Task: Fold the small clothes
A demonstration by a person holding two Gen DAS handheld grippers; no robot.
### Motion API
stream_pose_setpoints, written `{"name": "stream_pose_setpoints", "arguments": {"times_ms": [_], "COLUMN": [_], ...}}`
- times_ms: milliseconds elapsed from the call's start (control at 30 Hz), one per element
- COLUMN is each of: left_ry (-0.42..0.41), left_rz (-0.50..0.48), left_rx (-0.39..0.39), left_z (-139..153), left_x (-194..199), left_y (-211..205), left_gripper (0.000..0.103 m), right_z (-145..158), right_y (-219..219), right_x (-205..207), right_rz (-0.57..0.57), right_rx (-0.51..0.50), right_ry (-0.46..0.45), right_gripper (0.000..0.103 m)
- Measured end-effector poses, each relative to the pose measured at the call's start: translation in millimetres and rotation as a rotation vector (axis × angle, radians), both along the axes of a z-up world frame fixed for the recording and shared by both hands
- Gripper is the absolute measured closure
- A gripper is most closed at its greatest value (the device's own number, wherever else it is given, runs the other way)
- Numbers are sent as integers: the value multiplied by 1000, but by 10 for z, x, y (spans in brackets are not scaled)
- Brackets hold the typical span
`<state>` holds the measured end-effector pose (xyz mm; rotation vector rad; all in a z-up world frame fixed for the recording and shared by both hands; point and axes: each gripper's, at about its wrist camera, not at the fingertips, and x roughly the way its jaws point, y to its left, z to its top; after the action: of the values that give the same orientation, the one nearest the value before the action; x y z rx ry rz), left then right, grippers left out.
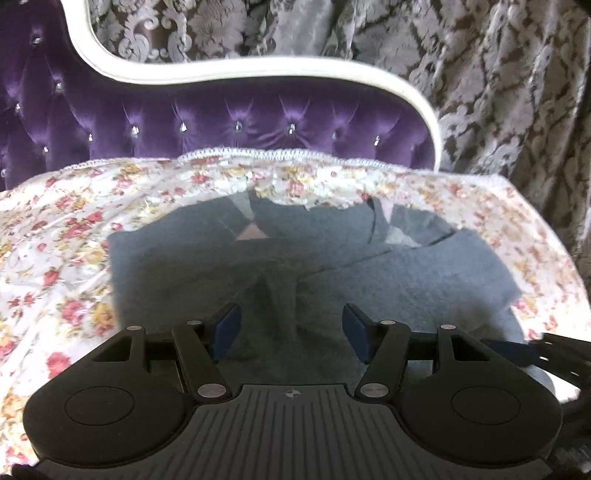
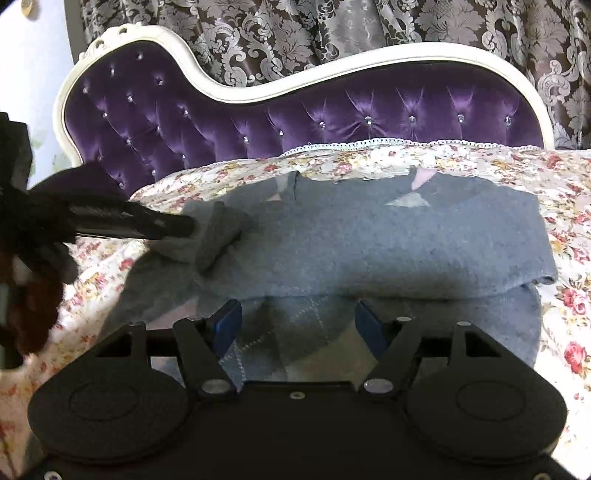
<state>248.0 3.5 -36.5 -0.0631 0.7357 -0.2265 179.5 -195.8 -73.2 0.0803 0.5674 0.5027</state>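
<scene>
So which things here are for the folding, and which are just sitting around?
For the folding:
- grey jumper
- left gripper, open
- right gripper, open
- flowery bedspread it lies on

Just there:
- purple headboard
- patterned curtain

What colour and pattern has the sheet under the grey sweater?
The bed sheet is white with red and yellow flowers; the right wrist view shows it best.
</scene>
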Motion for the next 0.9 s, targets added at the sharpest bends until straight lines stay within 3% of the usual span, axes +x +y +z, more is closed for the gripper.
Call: {"name": "stream_pose_setpoints", "arguments": {"times_ms": [67, 100, 133, 167, 267, 300, 467, 533, 667, 900], "left_ry": [43, 52, 45, 33, -28, -30, 38, 70, 58, 58], "left_rz": [44, 61, 78, 101, 192, 206, 210, 190, 142, 148], "left_rx": [0, -5, -16, -38, -166, -176, -123, -148, -196, -186], "left_z": [-86, -117, -137, -137, -84, -89, -286, -360, -331, -329], "left_x": [146, 194, 209, 213, 60, -13, -274, -302, -307, -148], "left_y": [-54, -62, -56, -19, 190, 257, 549, 665, 721, 637], "left_gripper": [46, 55, 86, 98, 98, 98, 91, 75, 61, 63], "right_z": [62, 99, 118, 140, 161, 159, 160, 165, 153, 108], "right_y": [16, 26, 16, 11, 16, 16, -31, -39, -39, -21], "right_x": [-23, -45, -71, -101, -179, -189, -170, -156, -165, -138], "right_rz": [13, 21, 29, 35, 30, 27, 36, 40, 41, 36], "right_rx": [15, 21, 25, 24, -16, -25, 29, 47, 54, 45], "right_ry": [-8, -13, -22, -35, -73, -76, -39, -29, -20, -1], "right_gripper": [31, 31, 31, 30, 29, 29, 29, 29, 29, 29]}}
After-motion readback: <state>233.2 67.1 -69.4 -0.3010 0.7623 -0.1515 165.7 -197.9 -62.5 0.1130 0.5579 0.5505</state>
